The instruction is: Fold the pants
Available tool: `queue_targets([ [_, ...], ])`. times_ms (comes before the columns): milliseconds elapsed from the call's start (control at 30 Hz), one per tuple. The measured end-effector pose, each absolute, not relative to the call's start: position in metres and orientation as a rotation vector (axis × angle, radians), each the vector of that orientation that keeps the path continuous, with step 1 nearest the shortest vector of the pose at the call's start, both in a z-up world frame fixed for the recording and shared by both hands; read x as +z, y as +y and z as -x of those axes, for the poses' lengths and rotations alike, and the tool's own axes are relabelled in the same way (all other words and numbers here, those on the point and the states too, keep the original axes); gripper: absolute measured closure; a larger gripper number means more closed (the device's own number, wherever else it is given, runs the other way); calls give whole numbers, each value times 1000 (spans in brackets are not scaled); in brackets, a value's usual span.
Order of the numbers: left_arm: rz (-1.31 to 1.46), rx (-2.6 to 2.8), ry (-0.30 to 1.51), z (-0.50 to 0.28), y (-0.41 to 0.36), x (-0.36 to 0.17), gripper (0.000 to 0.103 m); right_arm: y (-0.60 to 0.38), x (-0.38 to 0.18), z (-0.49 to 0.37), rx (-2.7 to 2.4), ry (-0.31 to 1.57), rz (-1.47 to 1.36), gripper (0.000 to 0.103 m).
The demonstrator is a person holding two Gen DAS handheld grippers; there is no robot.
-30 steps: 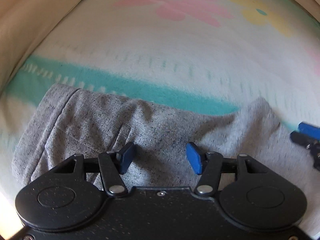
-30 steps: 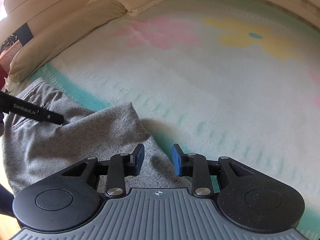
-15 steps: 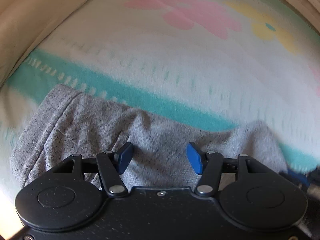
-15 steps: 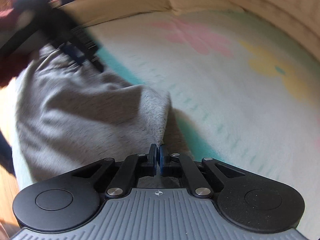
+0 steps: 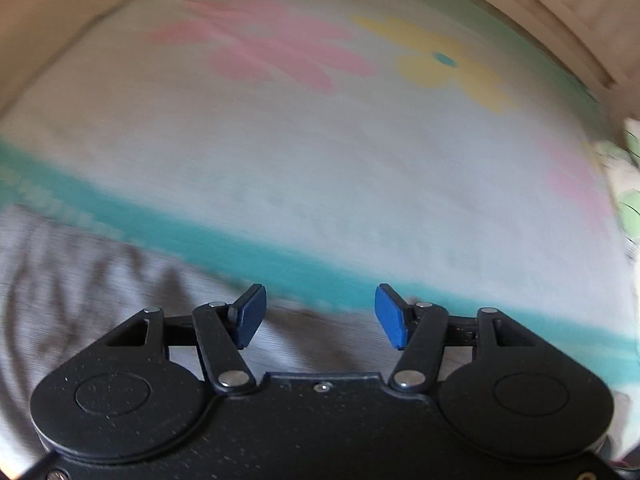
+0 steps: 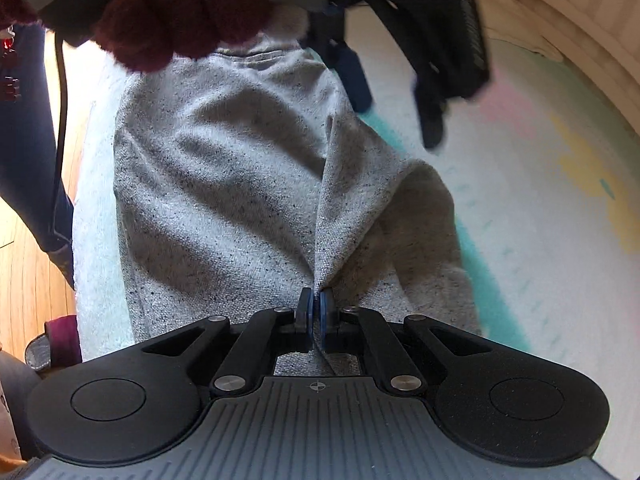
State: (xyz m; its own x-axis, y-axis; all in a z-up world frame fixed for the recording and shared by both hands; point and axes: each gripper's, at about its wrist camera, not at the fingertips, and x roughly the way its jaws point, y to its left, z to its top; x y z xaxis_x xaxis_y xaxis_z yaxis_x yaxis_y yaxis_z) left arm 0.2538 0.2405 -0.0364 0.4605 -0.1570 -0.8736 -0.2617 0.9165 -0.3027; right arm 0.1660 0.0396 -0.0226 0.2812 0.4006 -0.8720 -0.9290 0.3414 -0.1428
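The grey speckled pants [image 6: 224, 184] lie on a flowered blanket [image 6: 540, 184]. My right gripper [image 6: 315, 312] is shut on a corner of the grey cloth and lifts it into a peaked fold. My left gripper [image 5: 318, 318] is open and empty, hovering over the blurred far edge of the pants [image 5: 80, 288]. The left gripper also shows from the right wrist view as a dark shape [image 6: 436, 40] above the pants, held by a hand in a maroon sleeve [image 6: 180, 12].
The blanket [image 5: 320, 152] has a teal stripe [image 5: 280, 256] and pink and yellow flowers. A cream bed rail [image 5: 560, 12] curves at the back. Wooden floor [image 6: 28, 264] and the person's blue-clad leg [image 6: 28, 140] are at left.
My right gripper stayed shut on the pants corner and pulled it up and over toward the waistband. My left gripper swung right, still open; its view is blurred.
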Motion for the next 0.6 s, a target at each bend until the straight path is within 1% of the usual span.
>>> queue_targets([
  [200, 391, -14, 1138, -265, 209, -44, 40, 35, -17, -173, 1000, 878, 701, 97],
  [333, 289, 120, 1173, -277, 205, -57, 40, 30, -3, -186, 970, 877, 613, 95],
  [400, 322, 143, 1189, -281, 212, -62, 40, 23, 8, -200, 945, 881, 510, 82],
  [433, 335, 152, 1191, -283, 214, -63, 40, 18, 14, -209, 930, 881, 446, 70],
  [467, 343, 164, 1184, -284, 217, -62, 40, 14, 19, -218, 913, 879, 373, 66],
  [600, 339, 181, 1163, -286, 220, -59, 40, 5, 27, -257, 870, 905, 118, 64],
])
